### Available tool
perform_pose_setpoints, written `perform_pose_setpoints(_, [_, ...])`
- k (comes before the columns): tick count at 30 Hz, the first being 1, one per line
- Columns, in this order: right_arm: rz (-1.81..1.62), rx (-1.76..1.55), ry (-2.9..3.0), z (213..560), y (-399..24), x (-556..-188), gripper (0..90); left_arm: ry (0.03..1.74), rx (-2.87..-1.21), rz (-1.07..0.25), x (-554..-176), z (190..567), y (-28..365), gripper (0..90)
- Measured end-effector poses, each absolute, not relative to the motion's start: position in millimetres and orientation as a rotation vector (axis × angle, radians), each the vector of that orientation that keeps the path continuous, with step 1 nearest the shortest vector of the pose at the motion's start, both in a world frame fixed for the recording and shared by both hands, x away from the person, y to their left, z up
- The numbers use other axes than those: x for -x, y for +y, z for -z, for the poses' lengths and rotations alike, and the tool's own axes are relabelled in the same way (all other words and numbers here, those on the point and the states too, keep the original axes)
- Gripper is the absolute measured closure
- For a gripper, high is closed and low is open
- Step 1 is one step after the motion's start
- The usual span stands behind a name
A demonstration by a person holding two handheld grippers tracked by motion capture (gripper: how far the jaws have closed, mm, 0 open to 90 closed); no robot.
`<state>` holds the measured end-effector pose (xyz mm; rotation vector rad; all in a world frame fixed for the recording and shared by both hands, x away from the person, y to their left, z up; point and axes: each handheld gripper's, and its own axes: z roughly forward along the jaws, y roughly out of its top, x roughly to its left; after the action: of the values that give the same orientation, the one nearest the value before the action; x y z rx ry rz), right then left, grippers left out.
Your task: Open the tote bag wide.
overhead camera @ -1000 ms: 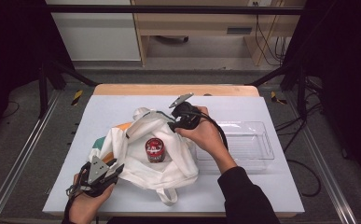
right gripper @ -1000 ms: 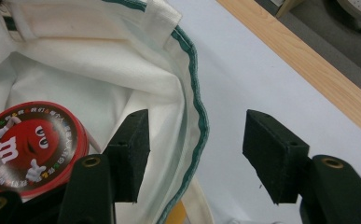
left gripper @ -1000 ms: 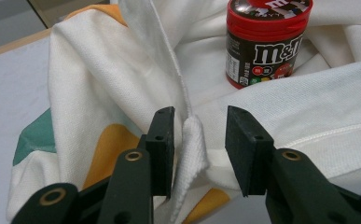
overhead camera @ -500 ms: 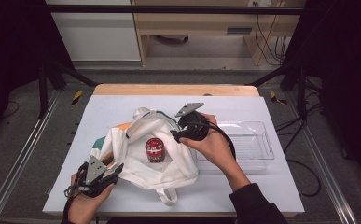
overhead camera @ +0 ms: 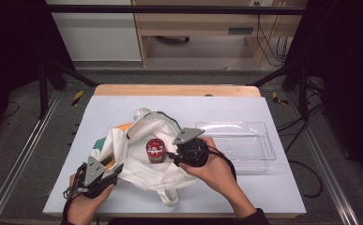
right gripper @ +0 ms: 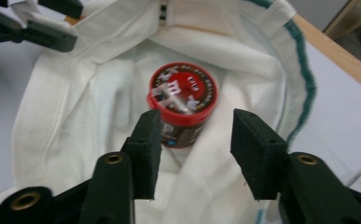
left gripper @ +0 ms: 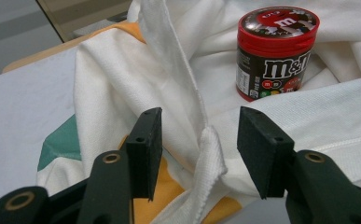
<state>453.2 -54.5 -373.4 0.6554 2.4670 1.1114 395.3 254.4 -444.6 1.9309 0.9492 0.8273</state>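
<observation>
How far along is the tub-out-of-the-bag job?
Done: the white tote bag lies spread open, the M&M's tub standing upright and exposed. In hand: the right gripper approaches the tub, its jaws just been closing, nothing clamped yet. The left gripper is open astride a bag hem. Left: grasp the tub, lift it, probably into the clear tray.

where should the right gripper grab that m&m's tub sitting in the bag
Probably across the round side wall of the m&m's tub, just under its red lid, coming from the right gripper side. It stands upright on the white bag, its sides clear of folds.
</observation>
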Motion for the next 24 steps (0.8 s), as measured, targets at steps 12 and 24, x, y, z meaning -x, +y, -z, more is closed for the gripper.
perform_pose_setpoints(12, [-1.149, -0.596, 2.538, 391, -43, -436, 61.3, 0.952, -1.931, -0.842, -396, 444, 254, 50.9])
perform_pose_setpoints(24, [-1.005, -0.528, 2.685, 427, -1, -432, 57.8, 0.736, -2.060, -1.028, -403, 429, 268, 51.2])
